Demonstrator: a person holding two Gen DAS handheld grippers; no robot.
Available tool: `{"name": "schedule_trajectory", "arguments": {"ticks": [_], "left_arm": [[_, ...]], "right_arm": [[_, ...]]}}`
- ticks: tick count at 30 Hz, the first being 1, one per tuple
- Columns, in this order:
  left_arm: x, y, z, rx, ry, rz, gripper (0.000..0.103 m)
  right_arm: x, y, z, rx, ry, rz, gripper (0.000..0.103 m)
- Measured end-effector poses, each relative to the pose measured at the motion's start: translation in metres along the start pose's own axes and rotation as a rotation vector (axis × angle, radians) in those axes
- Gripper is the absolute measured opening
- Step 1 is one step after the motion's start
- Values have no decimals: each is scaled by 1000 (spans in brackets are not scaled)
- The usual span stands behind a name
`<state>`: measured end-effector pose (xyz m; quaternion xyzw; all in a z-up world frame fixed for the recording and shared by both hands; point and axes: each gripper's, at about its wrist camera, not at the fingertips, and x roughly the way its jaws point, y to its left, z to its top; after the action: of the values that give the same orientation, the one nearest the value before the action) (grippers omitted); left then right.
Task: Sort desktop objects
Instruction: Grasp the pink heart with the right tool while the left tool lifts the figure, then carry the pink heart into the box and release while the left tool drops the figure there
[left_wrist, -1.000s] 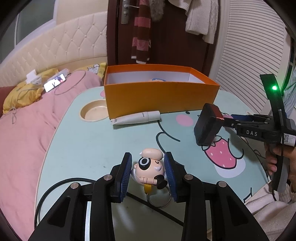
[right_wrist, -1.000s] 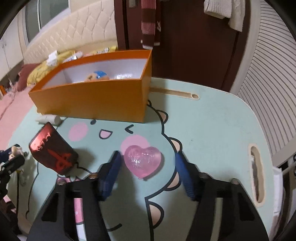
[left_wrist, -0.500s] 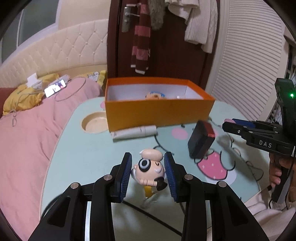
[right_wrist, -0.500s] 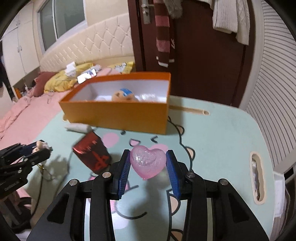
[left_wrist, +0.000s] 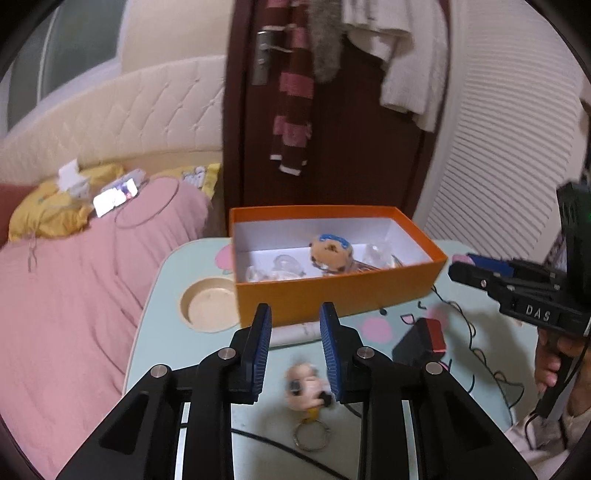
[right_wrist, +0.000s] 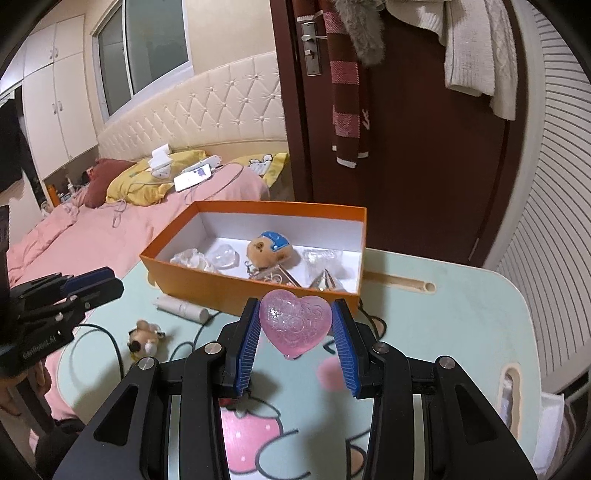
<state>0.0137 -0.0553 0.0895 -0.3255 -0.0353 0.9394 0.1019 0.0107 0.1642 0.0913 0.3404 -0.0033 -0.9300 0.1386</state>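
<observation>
Two grippers hang before the orange box (right_wrist: 258, 291). Right gripper (right_wrist: 295, 341) pinches a pink heart (right_wrist: 294, 322). Left gripper (left_wrist: 295, 349) is closing on nothing; the keychain figure (left_wrist: 308, 387) lies on the table (right_wrist: 443, 332) below it.

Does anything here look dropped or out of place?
Yes. The small panda-faced keychain figure lies on the pale-green cartoon table, blurred below the left gripper, whose closing jaws hold nothing. The right gripper firmly holds its pink translucent heart.

Pink heart (right_wrist: 294, 322) lifted over table, panda keychain (right_wrist: 143, 340) lying before orange box (right_wrist: 258, 291)
</observation>
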Motion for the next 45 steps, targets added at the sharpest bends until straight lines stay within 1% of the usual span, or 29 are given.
{"name": "schedule_trajectory", "arguments": {"ticks": [1,3,4,5,9,13,15,17,18,19,26,32,37,40,43,44,45], "left_arm": [[0,6,-2,-12,13,2,25],[2,14,-8,-24,42,8,32],[3,17,-13,-22,60,12,42],[5,19,-18,-19,78,16,47],[15,6,-29,28,108,12,47],[33,-16,-31,49,135,-54,47],[42,-24,-34,73,157,-48,47],[50,-30,-39,97,186,-19,46],[51,-30,-41,96,191,-17,44],[52,-30,-43,91,193,-18,39],[54,-26,-44,64,199,-19,39],[47,-17,-37,19,176,-22,39],[32,-12,-20,-1,130,-40,39],[23,-9,-4,-13,85,-47,39],[19,-7,17,-3,43,-52,39],[19,-8,25,9,24,-51,39],[21,-8,32,20,10,-49,39]], "right_arm": [[2,-1,1,3,2,6,40],[5,-3,3,10,6,17,40],[7,-4,3,13,8,20,40],[8,-5,4,19,10,23,40],[18,-13,7,44,18,40,40],[25,-19,13,62,17,46,40],[26,-21,18,68,10,50,40],[27,-22,23,67,2,51,40],[28,-23,26,66,-1,52,40],[30,-23,29,64,-2,54,40],[53,-16,42,49,15,78,40],[73,-12,42,53,44,101,40],[80,-18,40,77,62,98,41],[80,-24,39,103,62,105,42],[78,-29,38,121,58,106,50],[76,-31,38,130,47,112,55],[72,-33,37,142,33,121,57]]}}
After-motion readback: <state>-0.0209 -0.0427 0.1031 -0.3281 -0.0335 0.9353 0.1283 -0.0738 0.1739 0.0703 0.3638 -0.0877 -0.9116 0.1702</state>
